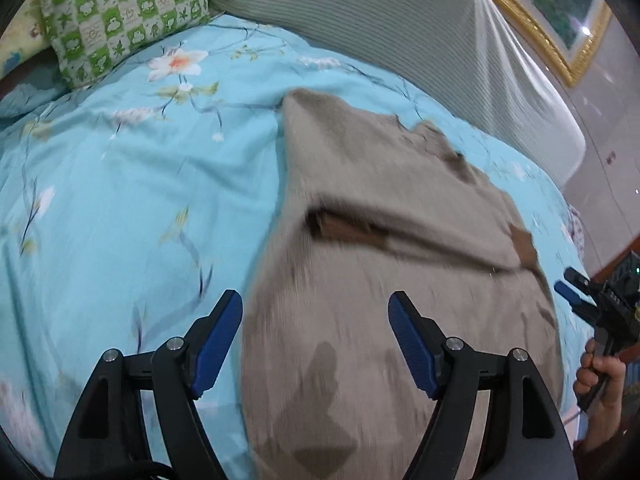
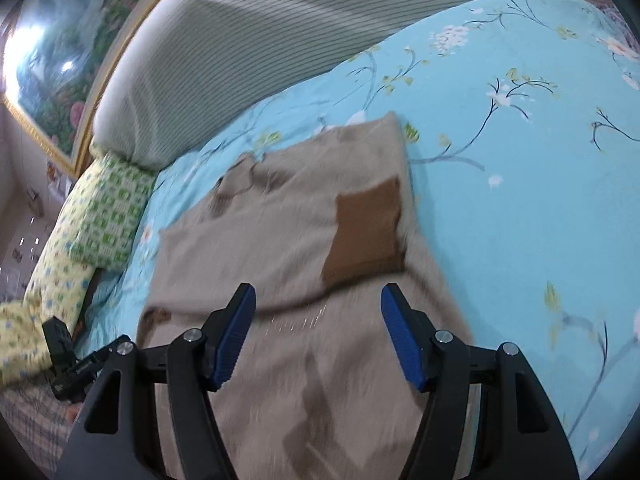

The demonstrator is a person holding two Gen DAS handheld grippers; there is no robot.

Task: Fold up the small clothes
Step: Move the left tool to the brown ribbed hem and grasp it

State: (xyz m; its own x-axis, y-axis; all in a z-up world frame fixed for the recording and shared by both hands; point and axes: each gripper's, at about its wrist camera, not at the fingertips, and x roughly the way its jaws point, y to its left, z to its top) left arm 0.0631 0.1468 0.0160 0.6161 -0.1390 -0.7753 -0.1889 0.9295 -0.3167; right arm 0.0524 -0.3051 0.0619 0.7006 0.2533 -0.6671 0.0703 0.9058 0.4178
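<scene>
Hovering spread and empty, both tongs, left (image 1: 315,300) and right (image 2: 318,294), overlook the beige garment (image 1: 384,264).

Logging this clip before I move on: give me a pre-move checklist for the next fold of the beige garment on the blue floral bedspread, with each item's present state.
1. Left gripper open, nothing held: ok.
2. Right gripper open, nothing held: ok.
3. Beige knit garment with darker brown patches lies on the light blue floral bedspread, with bare bedspread along both its sides: ok.
4. Garment flat: not ok, a raised crease crosses its middle and the far edge is rumpled.
5. Green checked pillow apart from the garment: ok.
6. Which edge or sleeve to grasp next: cannot tell, motion blur hides the near fabric's detail.
</scene>
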